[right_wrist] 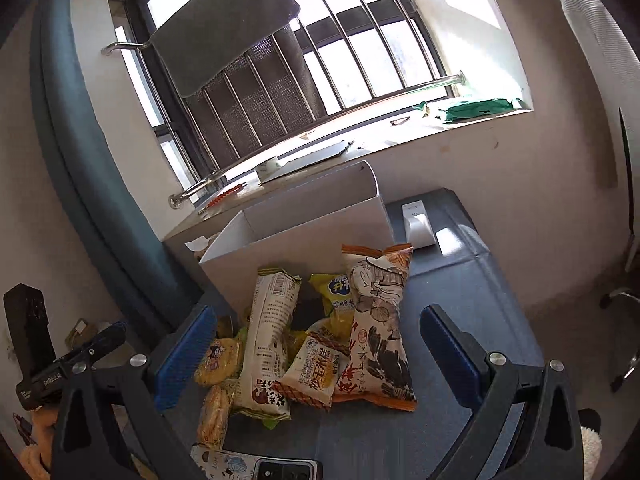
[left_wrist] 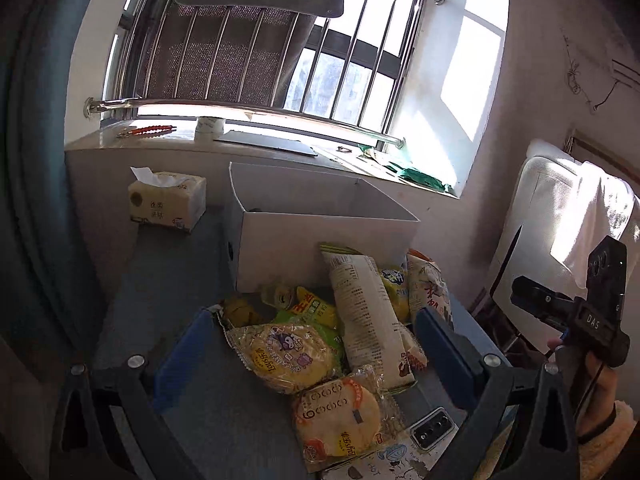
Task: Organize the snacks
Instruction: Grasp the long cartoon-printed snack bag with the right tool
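Snack sorting, nothing boxed yet as far as visible.
White box (left_wrist: 320, 240) looks bare; snack packets (right_wrist: 320, 340) heaped before it; left gripper (left_wrist: 316, 344) and right gripper (right_wrist: 316, 344) both spread, holding nothing.

I'm seeing the snack packets (right_wrist: 304, 344) lying heaped on the tabletop just in front of the open white box (right_wrist: 300, 232). A tall white pack (right_wrist: 266, 344) is leaning lengthwise over yellow ones, an orange-trimmed bag (right_wrist: 378, 328) lying alongside it.

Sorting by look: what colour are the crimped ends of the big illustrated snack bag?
Orange, on the illustrated bag; clearest in the right wrist view.
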